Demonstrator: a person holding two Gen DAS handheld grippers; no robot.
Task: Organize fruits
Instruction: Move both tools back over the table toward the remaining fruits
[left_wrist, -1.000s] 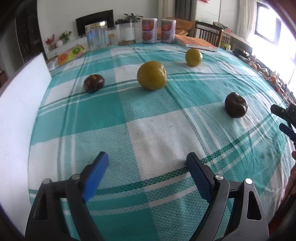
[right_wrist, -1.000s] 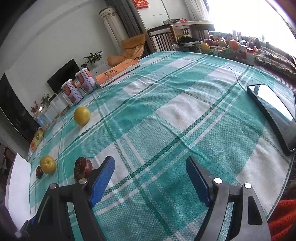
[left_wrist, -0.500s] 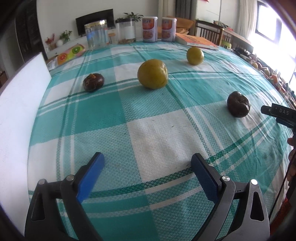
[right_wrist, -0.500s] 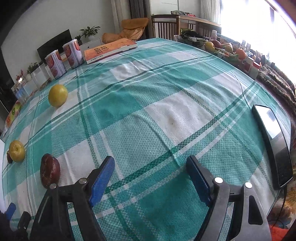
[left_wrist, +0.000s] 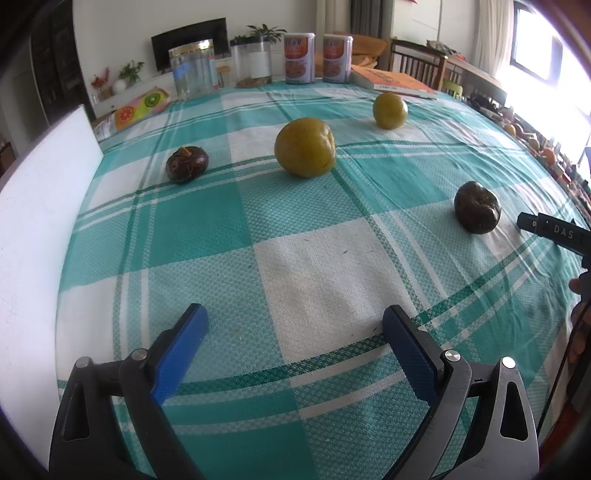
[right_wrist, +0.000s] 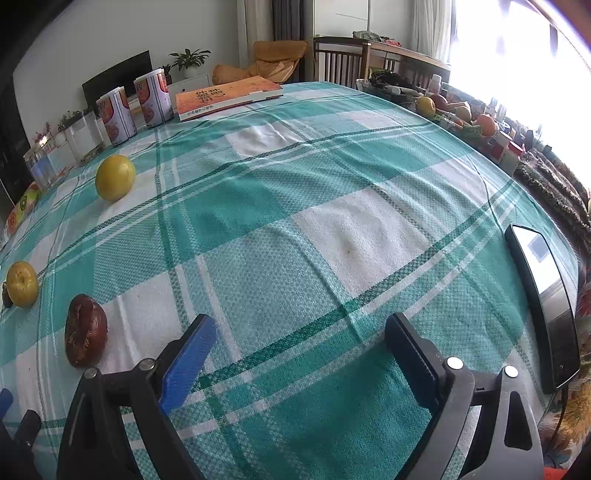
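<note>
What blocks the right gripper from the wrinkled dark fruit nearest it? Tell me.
Nothing visible. The right gripper, jaws opening and empty, has only bare tablecloth between it and the wrinkled dark fruit to its left.

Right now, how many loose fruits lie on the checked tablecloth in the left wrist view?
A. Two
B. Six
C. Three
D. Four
D: two yellow-green fruits, the larger and the smaller, plus two dark ones, one at the left and one at the right, all apart on the tablecloth.
</note>
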